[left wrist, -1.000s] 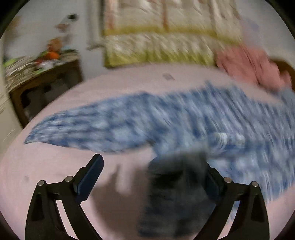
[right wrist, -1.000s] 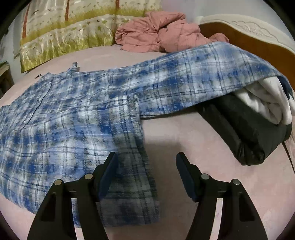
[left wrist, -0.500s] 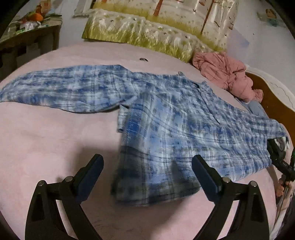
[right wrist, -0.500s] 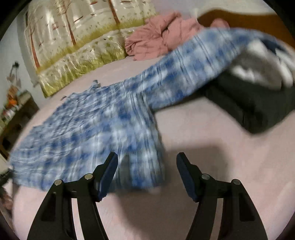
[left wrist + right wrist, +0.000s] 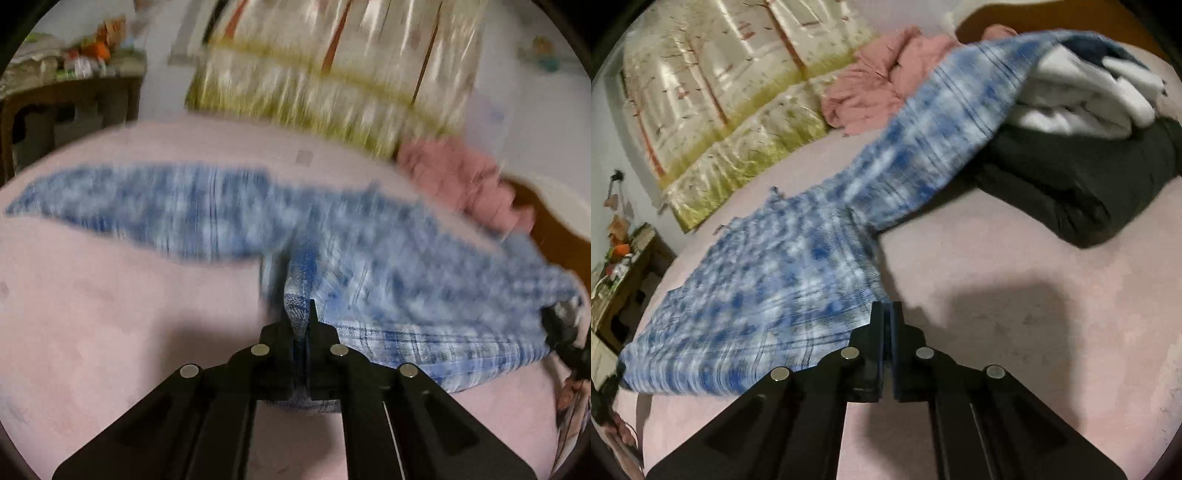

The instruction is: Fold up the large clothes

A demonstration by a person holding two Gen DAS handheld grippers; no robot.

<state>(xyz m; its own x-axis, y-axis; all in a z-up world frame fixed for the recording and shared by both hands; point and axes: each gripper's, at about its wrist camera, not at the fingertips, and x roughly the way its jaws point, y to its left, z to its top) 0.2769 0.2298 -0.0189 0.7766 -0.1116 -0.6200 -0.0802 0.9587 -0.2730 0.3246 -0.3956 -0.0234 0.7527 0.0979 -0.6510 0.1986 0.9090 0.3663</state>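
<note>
Both jaws just closed, left gripper (image 5: pixel 301 314) and right gripper (image 5: pixel 885 314) pinching plaid shirt (image 5: pixel 388 266) hem

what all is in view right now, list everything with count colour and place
plaid shirt: 1, blue and white, spread flat across the bed, one sleeve draped up over the clothes pile
bed cover: 1, pale pink, under everything
crumpled garment: 1, pink, far side of the bed by the cushions
clothes pile: 1, black below, white on top, right side of the bed
cushions: a row, cream and yellow-green with tree print, against the wall
side table: 1, dark wood, cluttered top, left of the bed
headboard: 1, brown and white, right edge
left tool: 1, black, shut on the shirt's hem
right tool: 1, black, shut on the shirt's hem corner
</note>
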